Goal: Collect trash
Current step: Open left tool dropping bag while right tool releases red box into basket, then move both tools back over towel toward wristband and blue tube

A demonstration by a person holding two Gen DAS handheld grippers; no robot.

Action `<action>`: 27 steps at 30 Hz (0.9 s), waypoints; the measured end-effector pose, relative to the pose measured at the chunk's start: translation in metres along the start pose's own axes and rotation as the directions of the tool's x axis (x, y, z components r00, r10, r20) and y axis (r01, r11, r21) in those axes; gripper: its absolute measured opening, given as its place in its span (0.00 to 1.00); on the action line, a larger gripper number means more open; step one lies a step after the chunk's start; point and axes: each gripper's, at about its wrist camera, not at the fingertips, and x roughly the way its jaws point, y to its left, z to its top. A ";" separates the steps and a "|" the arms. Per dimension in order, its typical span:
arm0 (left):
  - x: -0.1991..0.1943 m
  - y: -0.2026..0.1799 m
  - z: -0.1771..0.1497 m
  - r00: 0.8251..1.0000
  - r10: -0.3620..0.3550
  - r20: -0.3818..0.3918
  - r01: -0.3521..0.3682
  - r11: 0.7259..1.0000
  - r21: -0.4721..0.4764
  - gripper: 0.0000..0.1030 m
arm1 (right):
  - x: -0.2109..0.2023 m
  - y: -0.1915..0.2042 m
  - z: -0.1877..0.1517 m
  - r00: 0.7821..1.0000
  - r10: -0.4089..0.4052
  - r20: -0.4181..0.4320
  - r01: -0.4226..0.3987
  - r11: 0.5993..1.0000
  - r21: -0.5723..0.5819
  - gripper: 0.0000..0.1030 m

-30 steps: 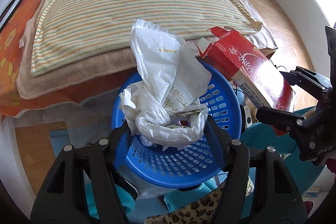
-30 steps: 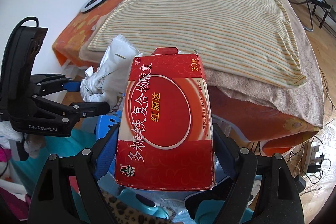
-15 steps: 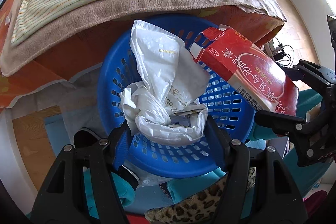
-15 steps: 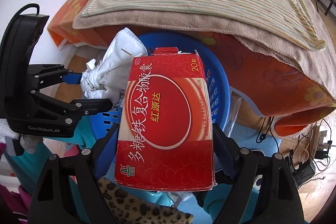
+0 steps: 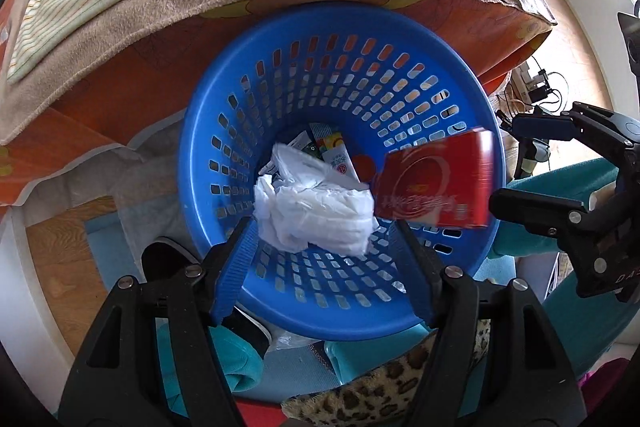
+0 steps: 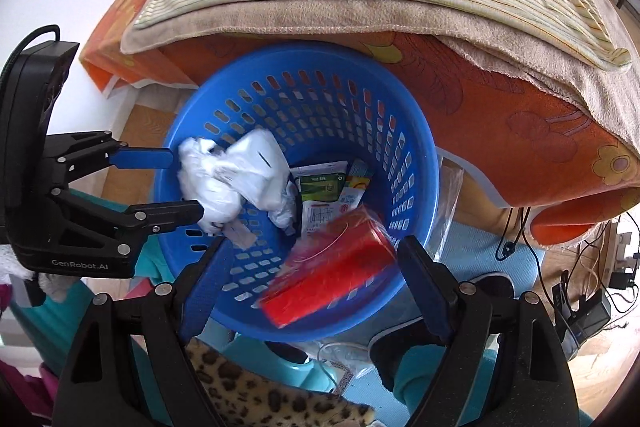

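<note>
Crumpled white plastic bag [image 5: 316, 215] and red cardboard box [image 6: 332, 267]: falling free (both blurred) just past the jaw tips into round blue perforated plastic basket [image 5: 340, 11]. Left gripper [image 5: 324, 227] jaws just opening, right gripper [image 6: 314, 243] jaws wide, gripping nothing. Probably done for this pair.

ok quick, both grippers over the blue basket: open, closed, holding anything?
Left gripper: open, white plastic bag dropping free into the blue basket.
Right gripper: open, red box blurred, dropping free between the jaws.
</note>
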 end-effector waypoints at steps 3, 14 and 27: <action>0.001 0.001 0.002 1.000 0.000 -0.003 0.000 1.000 -0.005 0.68 | -0.001 -0.002 0.000 1.000 0.003 0.005 -0.003 1.000 0.008 0.82; -0.001 0.003 0.004 1.000 0.000 0.004 0.000 1.000 -0.015 0.68 | -0.002 -0.005 0.002 1.000 0.000 0.010 0.000 1.000 0.013 0.82; -0.024 0.004 0.019 0.999 -0.011 0.052 0.012 1.000 -0.012 0.68 | -0.018 -0.001 0.013 0.998 -0.008 0.070 0.009 1.000 -0.013 0.82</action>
